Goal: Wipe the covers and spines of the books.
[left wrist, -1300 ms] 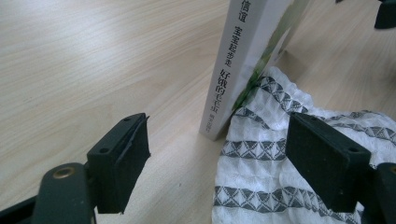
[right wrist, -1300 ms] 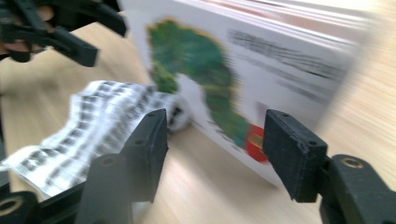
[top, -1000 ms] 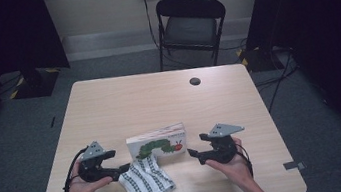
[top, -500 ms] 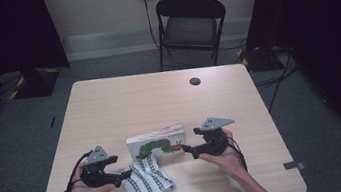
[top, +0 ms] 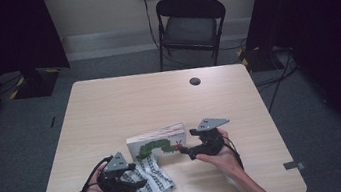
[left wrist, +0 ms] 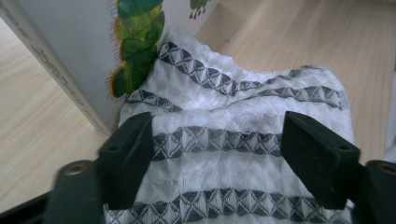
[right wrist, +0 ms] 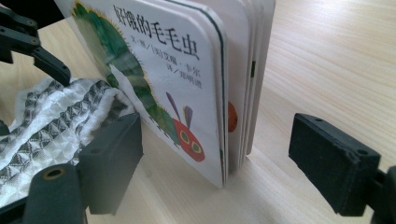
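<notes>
On the pale wood-grain table (top: 110,109) lies a thick board book (top: 157,141), its stiff card pages rounded at the corners and stacked like a small block, the cover glossy white with a green caterpillar whose red head sits at the corner nearest the right gripper (top: 184,149). From the high view the book's long side runs left to right across the table, tilted slightly so its right end sits farther from the person. In the right gripper view that corner stands between the two black jaws, which are spread wide, one on each side of the pages, not pressing on them; those jaws have just been opening. Against the book's near left edge lies a cloth (top: 151,182), soft and rumpled, a white waffle weave crossed by grey bands of small triangles, its upper edge bunched against the cover. Its long way runs from the book toward the table's near edge. The left gripper (top: 140,185) hangs over it, jaws wide apart with the cloth below and between them but not pinched; they have just been closing a little. The grippers themselves are matte black, blocky, each topped by a grey three-cornered plate.
</notes>
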{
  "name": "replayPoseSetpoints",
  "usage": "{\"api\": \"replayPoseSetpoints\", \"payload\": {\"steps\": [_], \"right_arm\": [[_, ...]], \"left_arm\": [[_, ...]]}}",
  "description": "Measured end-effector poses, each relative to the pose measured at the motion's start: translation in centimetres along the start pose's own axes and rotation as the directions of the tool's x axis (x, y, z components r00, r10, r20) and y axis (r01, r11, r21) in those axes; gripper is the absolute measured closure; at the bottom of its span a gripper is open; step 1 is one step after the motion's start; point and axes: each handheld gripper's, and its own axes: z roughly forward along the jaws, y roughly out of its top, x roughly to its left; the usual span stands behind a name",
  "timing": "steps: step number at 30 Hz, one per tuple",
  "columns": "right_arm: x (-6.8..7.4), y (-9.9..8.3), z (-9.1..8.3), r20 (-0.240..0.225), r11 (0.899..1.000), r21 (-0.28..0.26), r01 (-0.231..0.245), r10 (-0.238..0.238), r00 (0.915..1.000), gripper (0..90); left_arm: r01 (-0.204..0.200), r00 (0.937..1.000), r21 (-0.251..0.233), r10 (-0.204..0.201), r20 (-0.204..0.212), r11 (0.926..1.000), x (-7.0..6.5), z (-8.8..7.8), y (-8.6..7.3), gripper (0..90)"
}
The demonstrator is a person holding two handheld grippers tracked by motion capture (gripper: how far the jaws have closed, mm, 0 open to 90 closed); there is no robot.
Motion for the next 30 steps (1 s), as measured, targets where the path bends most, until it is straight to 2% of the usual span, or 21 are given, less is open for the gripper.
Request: {"api": "replayPoseSetpoints", "payload": {"steps": [6, 9, 10, 11, 14, 16, 19, 24, 27, 30], "right_arm": [[0.0, 0.0, 0.0, 0.003, 1.000, 0.000, 0.000, 0.000, 1.0000, 17.3], [0.0, 0.0, -0.1, 0.003, 1.000, -0.003, -0.001, 0.001, 1.0000, 17.2], [0.0, 0.0, -0.1, 0.004, 1.000, -0.003, -0.002, 0.002, 1.0000, 16.9], [0.0, 0.0, -0.2, 0.006, 1.000, -0.004, -0.002, 0.002, 1.0000, 16.8], [0.1, 0.0, -0.1, 0.006, 1.000, -0.007, 0.002, -0.002, 1.0000, 16.9], [0.2, 0.0, -0.1, 0.004, 1.000, -0.004, 0.003, -0.003, 1.0000, 16.9], [0.3, 0.0, 0.0, 0.000, 1.000, -0.001, 0.003, -0.003, 1.0000, 16.9], [0.4, 0.0, 0.3, -0.001, 1.000, 0.001, 0.006, -0.006, 1.0000, 17.2], [0.5, 0.0, 0.4, -0.006, 1.000, 0.005, 0.006, -0.006, 1.0000, 17.2], [0.6, 0.0, 0.5, -0.010, 1.000, 0.003, 0.007, -0.007, 0.9999, 17.4]], "left_arm": [[-0.027, 0.9995, 0.050, 0.027, -0.019, 0.9984, -0.2, 1.1, -0.2, 23.6], [-0.068, 0.9973, 0.077, 0.070, -0.020, 0.9947, -0.6, 1.5, -0.4, 26.2], [-0.063, 0.9976, 0.068, 0.065, -0.024, 0.9956, -0.8, 1.7, -0.5, 26.9], [-0.077, 0.9969, 0.087, 0.078, -0.009, 0.9932, -0.8, 1.8, -0.6, 28.8], [-0.068, 0.9975, 0.072, 0.069, -0.015, 0.9951, -0.9, 1.9, -0.8, 30.0], [-0.092, 0.9956, 0.068, 0.093, -0.013, 0.9934, -1.0, 1.9, -0.9, 31.5], [-0.115, 0.9932, 0.055, 0.114, 0.022, 0.9918, -1.2, 1.7, -1.1, 44.5], [-0.122, 0.9914, 0.084, 0.118, 0.057, 0.9890, -1.3, 1.5, -0.8, 63.2], [-0.095, 0.9930, 0.085, 0.089, 0.078, 0.9918, -1.0, 1.5, -0.7, 71.7], [-0.057, 0.9935, 0.091, 0.048, 0.103, 0.9942, -0.5, 1.4, -0.7, 76.3]]}}
